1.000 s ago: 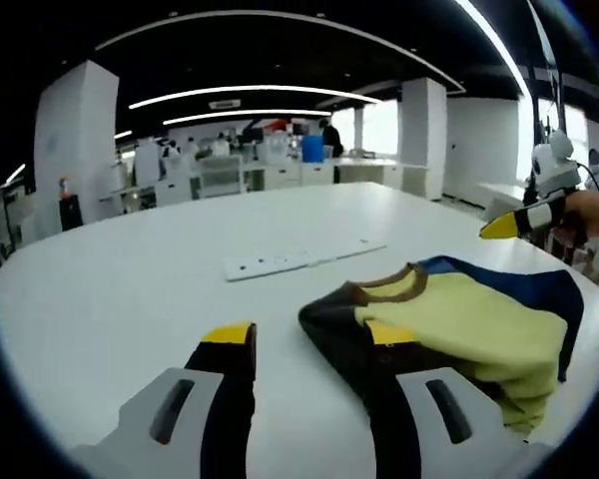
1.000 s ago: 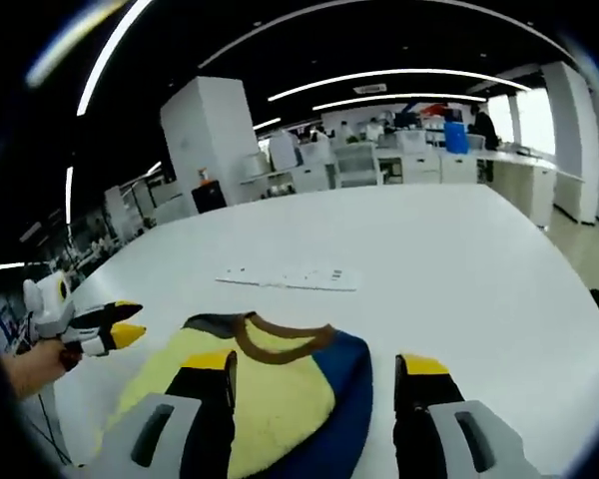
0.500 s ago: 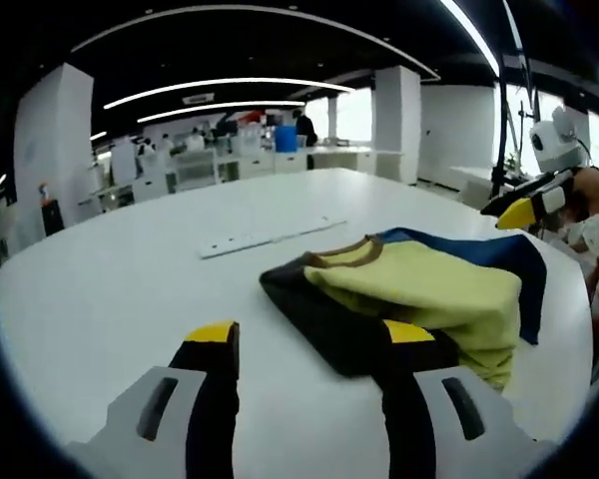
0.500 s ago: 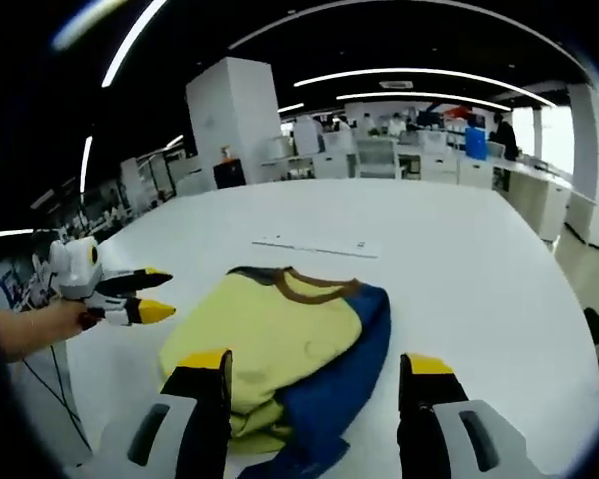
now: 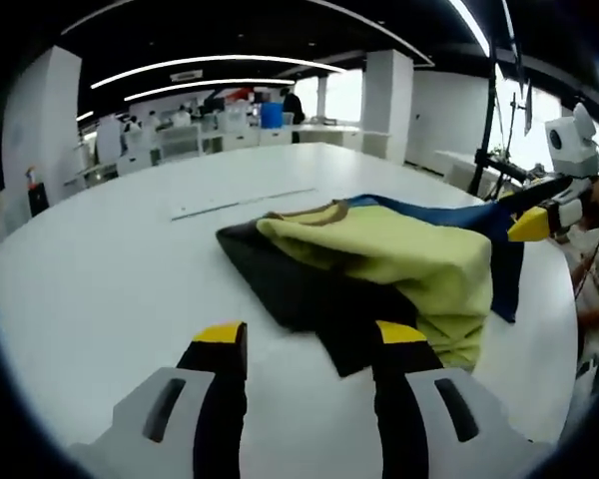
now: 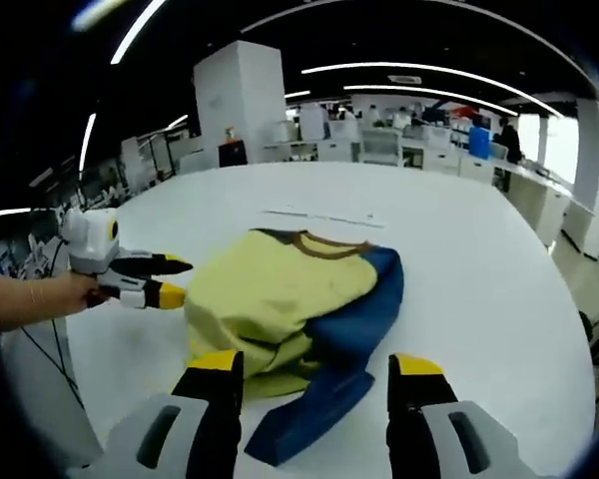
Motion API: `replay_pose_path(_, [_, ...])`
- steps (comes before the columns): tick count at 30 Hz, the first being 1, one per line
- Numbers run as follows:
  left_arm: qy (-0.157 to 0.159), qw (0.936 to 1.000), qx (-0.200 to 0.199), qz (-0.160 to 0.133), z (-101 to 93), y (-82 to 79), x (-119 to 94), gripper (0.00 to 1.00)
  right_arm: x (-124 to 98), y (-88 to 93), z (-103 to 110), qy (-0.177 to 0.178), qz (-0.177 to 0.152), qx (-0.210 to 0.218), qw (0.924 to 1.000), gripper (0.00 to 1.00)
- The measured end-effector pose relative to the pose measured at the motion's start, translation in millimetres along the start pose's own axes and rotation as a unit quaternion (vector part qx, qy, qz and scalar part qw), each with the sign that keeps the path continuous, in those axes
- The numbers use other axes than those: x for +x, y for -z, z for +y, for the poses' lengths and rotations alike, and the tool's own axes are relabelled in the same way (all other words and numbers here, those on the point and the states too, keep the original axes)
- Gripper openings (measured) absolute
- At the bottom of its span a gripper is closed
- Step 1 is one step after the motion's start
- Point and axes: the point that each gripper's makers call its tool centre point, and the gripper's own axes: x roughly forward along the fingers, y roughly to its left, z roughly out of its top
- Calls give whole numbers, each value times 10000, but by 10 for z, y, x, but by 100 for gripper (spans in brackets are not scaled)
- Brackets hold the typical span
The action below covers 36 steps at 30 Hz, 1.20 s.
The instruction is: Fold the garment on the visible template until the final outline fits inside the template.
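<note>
Garment (image 6: 290, 299) sat folded in a loose heap on the white table (image 5: 100, 259), center of the right gripper view, center-right of the left gripper view (image 5: 379, 264).

Right gripper (image 6: 314, 374): jaws apart, nothing between them, hovering at bottom center of its own view. Garment lay straight ahead of it and just past the tips; a blue flap (image 6: 309, 409) ran down between the jaws toward the camera. Same gripper appeared at the right edge of the left gripper view (image 5: 544, 215), tips just beside the garment's blue edge; contact could not be confirmed.

Left gripper (image 5: 304, 344): jaws apart, empty. Garment lay ahead and to the right in its view, dark layer (image 5: 309, 294) reaching the right-hand jaw. It also showed at mid-left of the right gripper view (image 6: 165, 279), held by a hand (image 6: 40, 299), tips just beside the yellow panel.

Layout: brown collar (image 6: 324, 244) at the far end, loose blue end nearest the right gripper, so the long axis ran roughly along the right gripper's line of sight. The grippers flanked it on opposite sides.

Judgement: right gripper was better placed for the trailing blue flap, which looked like the part still spilling outward. A pale strip (image 6: 324, 217) lay on the table beyond the collar; template outline could not be made out.
</note>
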Motion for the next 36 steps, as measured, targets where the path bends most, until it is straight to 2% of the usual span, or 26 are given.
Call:
replay_pose_path(6, [-37, 9998, -127, 164, -81, 134, 32, 39, -20, 328, 80, 53, 238, 224, 9995, 45])
replay_pose_path(10, [-157, 9993, -216, 243, -71, 189, 48, 34, -40, 480, 83, 166, 329, 403, 9985, 37])
replay_pose_path(14, [-190, 9992, -265, 236, -96, 197, 68, 29, -54, 600, 68, 344, 384, 339, 9981, 28])
replay_pose_path(18, [-177, 9990, -295, 288, -144, 217, 85, 23, -71, 652, 71, 399, 349, 373, 9979, 16])
replay_pose_path(22, [-219, 9989, -251, 316, -165, 227, 98, 19, -59, 680, 58, 442, 306, 342, 9980, 11])
replay_pose_path(25, [-191, 9988, -246, 383, -210, 240, 100, 10, -45, 718, 34, 494, 338, 311, 9977, 0])
replay_pose_path(26, [-198, 9986, -266, 404, -226, 238, 95, 6, -50, 720, 20, 521, 322, 338, 9976, 0])
replay_pose_path(31, [-255, 9983, -328, 407, -216, 239, 98, 0, -71, 704, -6, 525, 274, 348, 9976, 0])
replay_pose_path(36, [-263, 9980, -388, 424, -191, 227, 54, 0, -146, 622, -19, 459, 158, 320, 9983, 0])
